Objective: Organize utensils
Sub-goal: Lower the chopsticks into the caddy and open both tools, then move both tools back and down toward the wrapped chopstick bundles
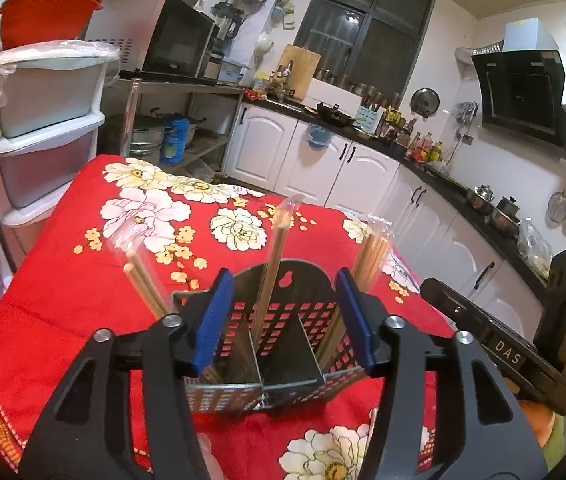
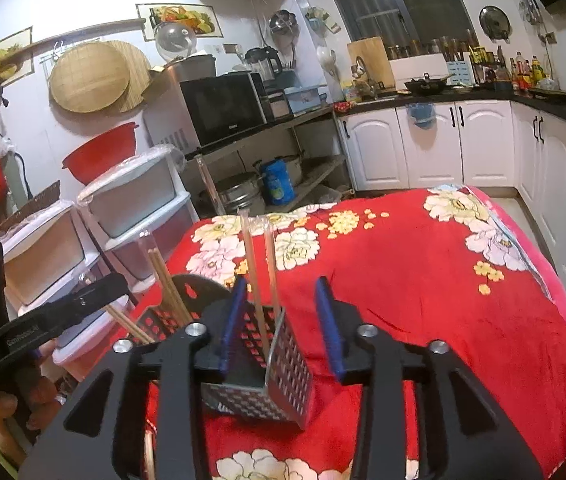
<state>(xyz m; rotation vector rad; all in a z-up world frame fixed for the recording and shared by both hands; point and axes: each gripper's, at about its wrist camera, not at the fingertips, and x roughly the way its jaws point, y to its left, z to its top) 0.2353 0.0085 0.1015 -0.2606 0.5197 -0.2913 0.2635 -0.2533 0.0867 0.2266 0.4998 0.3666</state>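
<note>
Both claws stand part open and empty over a perforated metal utensil caddy (image 1: 267, 344) on a desk draped in a red floral cloth (image 1: 83, 280). In the left wrist view the left claw (image 1: 283, 320), at lower centre of the frame, has its blue pads on either side of the caddy without pressing it. Wrapped chopsticks (image 1: 271, 264) rise from the middle compartment, with more bundles leaning out at frame left (image 1: 143, 280) and frame right (image 1: 371, 256). In the right wrist view the right claw (image 2: 279, 324), at lower centre, has its pads apart, with the caddy's near corner and two upright sticks just ahead of its left pad.

The risk, as it looks: either claw nudging the light caddy could tip it or slide it on the soft cloth, and the loosely leaning bundles could spill out. The two claws sit close together, so they could also knock each other.
</note>
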